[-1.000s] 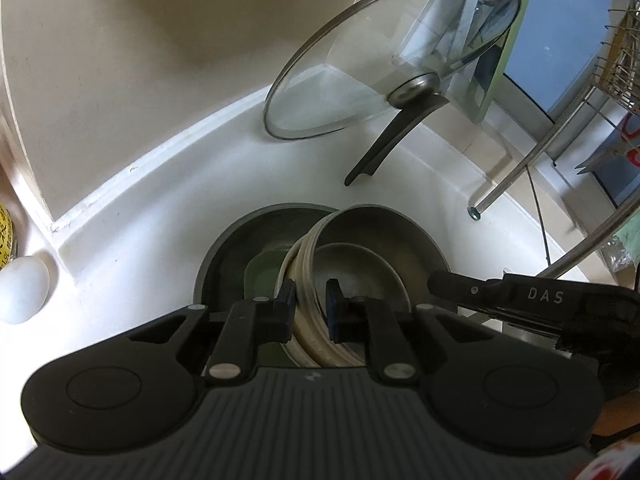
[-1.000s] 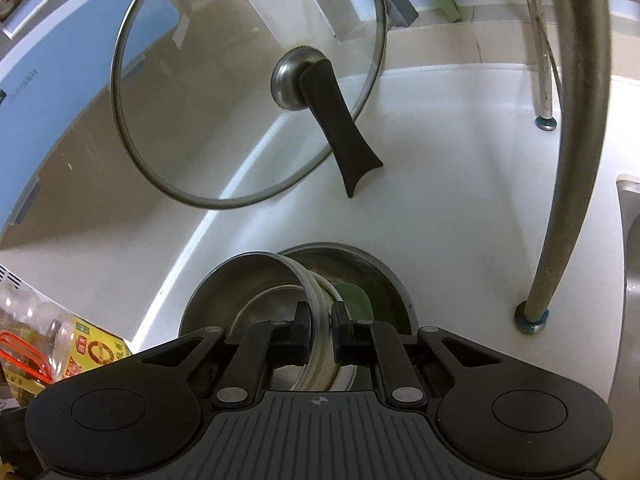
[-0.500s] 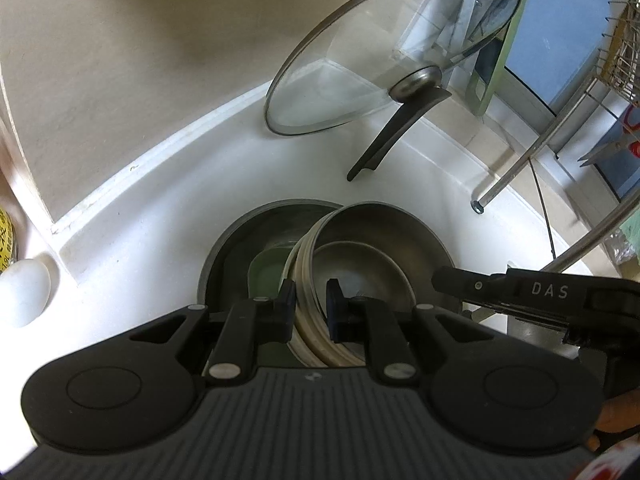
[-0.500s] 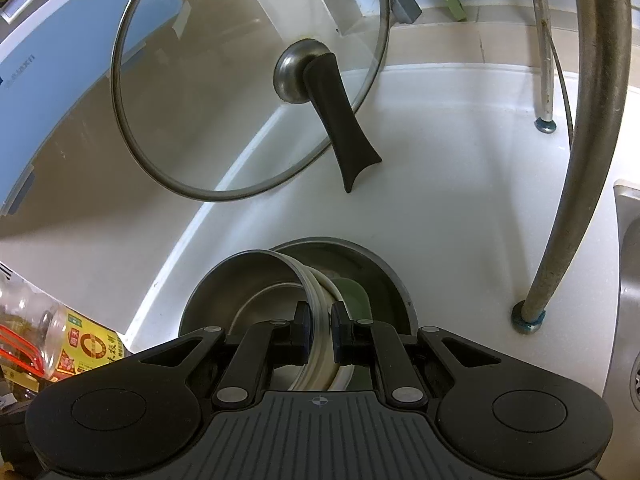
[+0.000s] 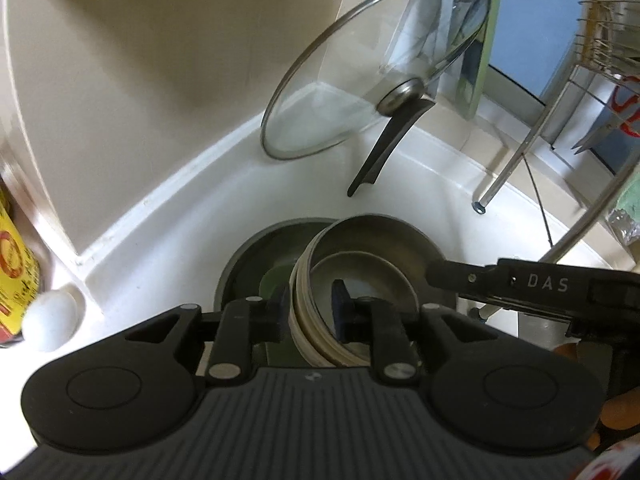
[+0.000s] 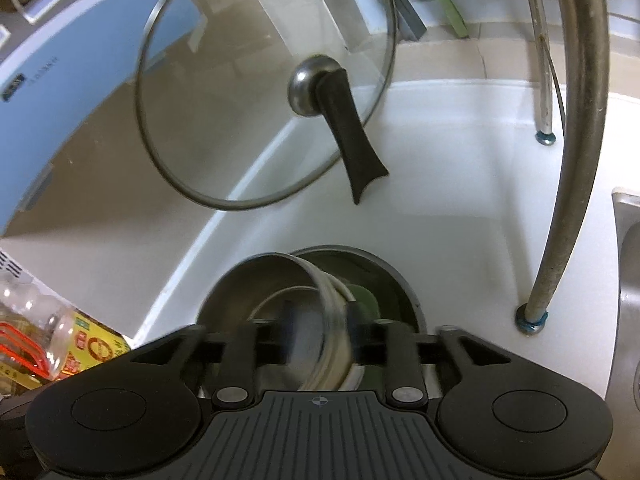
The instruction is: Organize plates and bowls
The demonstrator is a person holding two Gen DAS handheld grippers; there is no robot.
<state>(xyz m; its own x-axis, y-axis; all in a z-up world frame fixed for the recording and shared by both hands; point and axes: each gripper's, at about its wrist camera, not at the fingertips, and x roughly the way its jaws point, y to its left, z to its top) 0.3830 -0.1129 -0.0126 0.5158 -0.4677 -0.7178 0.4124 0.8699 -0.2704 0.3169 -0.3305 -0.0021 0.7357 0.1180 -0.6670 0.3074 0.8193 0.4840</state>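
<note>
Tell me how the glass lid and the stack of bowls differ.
The glass lid is clear with a metal rim; the stack of bowls is opaque, cream and metal-toned. The lid stands tilted on edge, propped by its black handle; the bowls sit nested on a dark plate. No gripper is near the lid; the bowls' rims lie between both grippers' opening jaws. Both are round and on the white counter.

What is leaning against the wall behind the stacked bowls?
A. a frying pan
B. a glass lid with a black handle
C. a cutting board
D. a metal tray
B: a glass lid stands tilted against the wall, its black handle resting on the white counter behind the bowls.
</note>
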